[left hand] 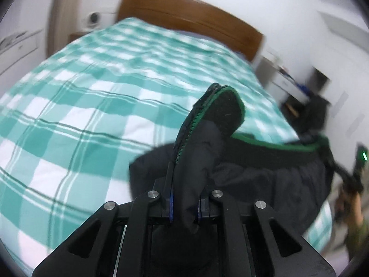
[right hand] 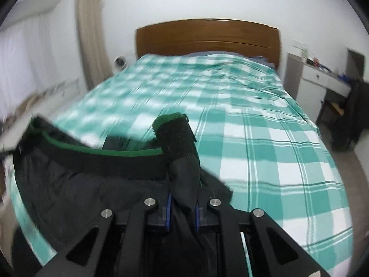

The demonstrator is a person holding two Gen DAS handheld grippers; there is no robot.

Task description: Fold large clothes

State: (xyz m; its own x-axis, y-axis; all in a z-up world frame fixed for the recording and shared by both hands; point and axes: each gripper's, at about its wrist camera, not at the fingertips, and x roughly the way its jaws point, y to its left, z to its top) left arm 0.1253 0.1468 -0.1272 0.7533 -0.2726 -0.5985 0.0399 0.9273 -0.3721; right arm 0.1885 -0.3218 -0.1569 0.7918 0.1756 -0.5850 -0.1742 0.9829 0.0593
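Two grippers hold up a dark jacket over a bed.

The left gripper (left hand: 184,204) is clenched on one end of the black jacket (left hand: 265,177) by its zipper (left hand: 184,133), and that end sticks up between the fingers. The right gripper (right hand: 182,205) pinches the other end of the jacket (right hand: 92,180) tight. The green-edged collar (right hand: 115,154) stretches between the two. The jacket hangs over the near part of the bed (right hand: 265,143), which has a green and white checked cover. A brown headboard (right hand: 207,37) stands at the far end.
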